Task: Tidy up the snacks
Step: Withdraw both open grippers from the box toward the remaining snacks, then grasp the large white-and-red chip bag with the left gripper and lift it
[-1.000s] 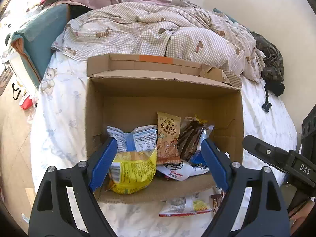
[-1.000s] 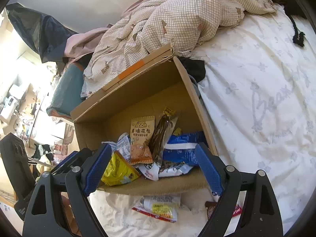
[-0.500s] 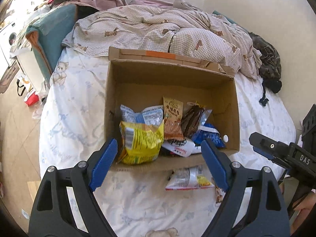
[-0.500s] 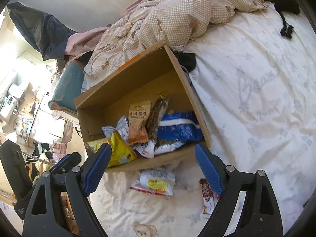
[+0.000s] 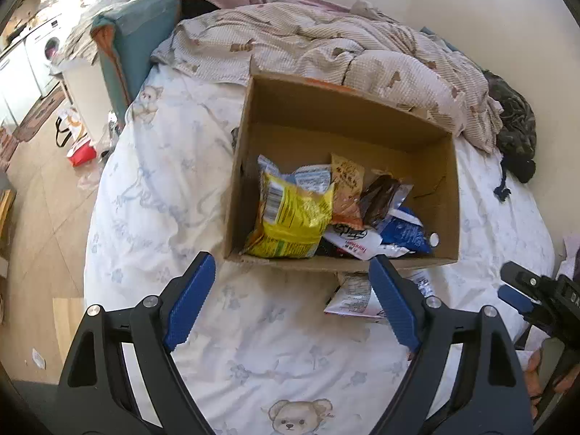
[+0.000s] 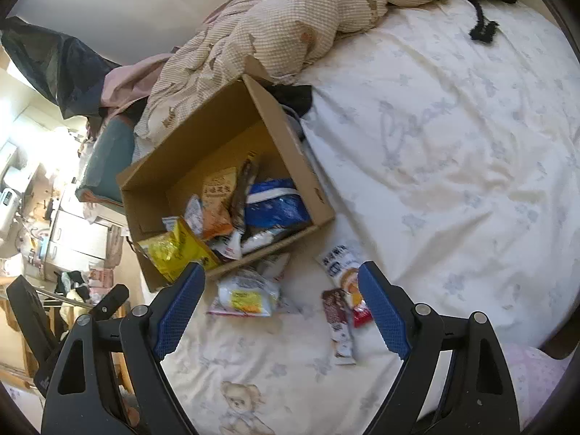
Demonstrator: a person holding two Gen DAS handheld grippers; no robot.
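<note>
An open cardboard box (image 5: 449, 195) stands on the bed and holds several snack packets, among them a yellow bag (image 5: 293, 221), an orange peanut packet (image 5: 346, 185), a dark bar (image 5: 380, 199) and a blue packet (image 5: 406, 232). The box also shows in the right wrist view (image 6: 290, 145). On the sheet in front of it lie a white-and-yellow packet (image 6: 246, 295), a brown bar (image 6: 337, 322) and a white packet (image 6: 339, 262). My left gripper (image 5: 290, 304) is open and empty, short of the box. My right gripper (image 6: 281, 308) is open and empty above the loose packets.
A crumpled checked duvet (image 5: 326, 47) lies behind the box. Dark clothing (image 5: 514, 127) sits at the bed's far right. The bed's left edge drops to a wooden floor (image 5: 40, 199) with clutter and a teal cushion (image 5: 137, 32).
Both grippers have pulled back and risen away from the box. The box looks smaller and farther, and the loose packets in front of it have come into view.
</note>
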